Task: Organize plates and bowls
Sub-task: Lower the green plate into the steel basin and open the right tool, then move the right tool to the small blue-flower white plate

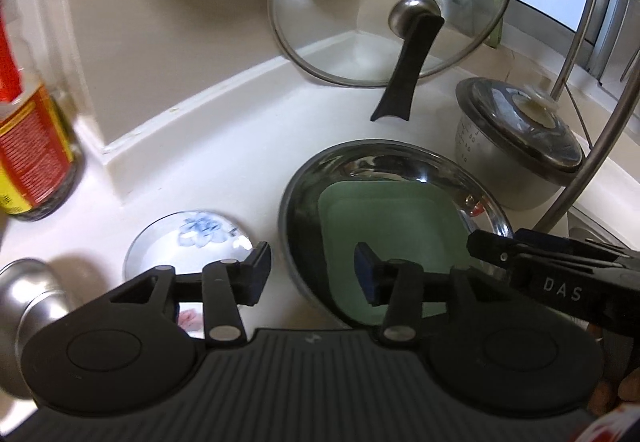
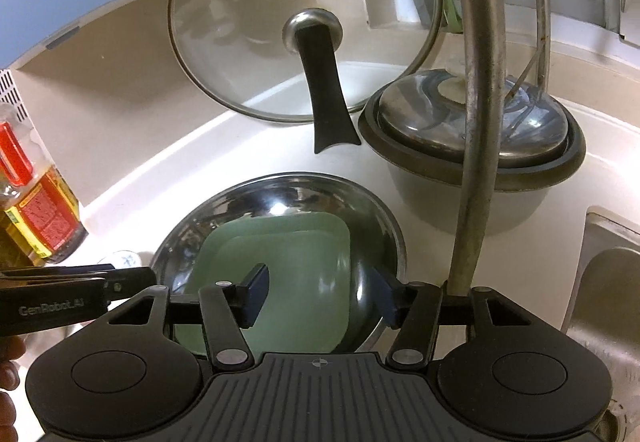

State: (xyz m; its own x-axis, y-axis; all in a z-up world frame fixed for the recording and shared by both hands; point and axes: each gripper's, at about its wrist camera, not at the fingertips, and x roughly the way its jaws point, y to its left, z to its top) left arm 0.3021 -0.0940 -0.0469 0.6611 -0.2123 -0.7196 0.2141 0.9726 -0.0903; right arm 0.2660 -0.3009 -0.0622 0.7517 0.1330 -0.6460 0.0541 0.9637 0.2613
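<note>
Both tools stand open and empty above the counter point(image 1: 224, 162): the left tool point(image 1: 312, 274) straddles the gap between the small floral plate point(image 1: 188, 242), to its left, and the steel bowl point(image 2: 372, 226) holding the green square plate point(image 2: 288, 262), directly beneath the right tool point(image 2: 320, 296).

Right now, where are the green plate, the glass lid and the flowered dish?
green plate point(image 2: 280, 274), right wrist view, on its flat centre.
glass lid point(image 2: 248, 54), right wrist view, on the glass pane.
flowered dish point(image 1: 200, 232), left wrist view, on the blue flower.

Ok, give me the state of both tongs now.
Left tongs: open, holding nothing.
Right tongs: open, empty, over the green plate in the steel bowl.
</note>
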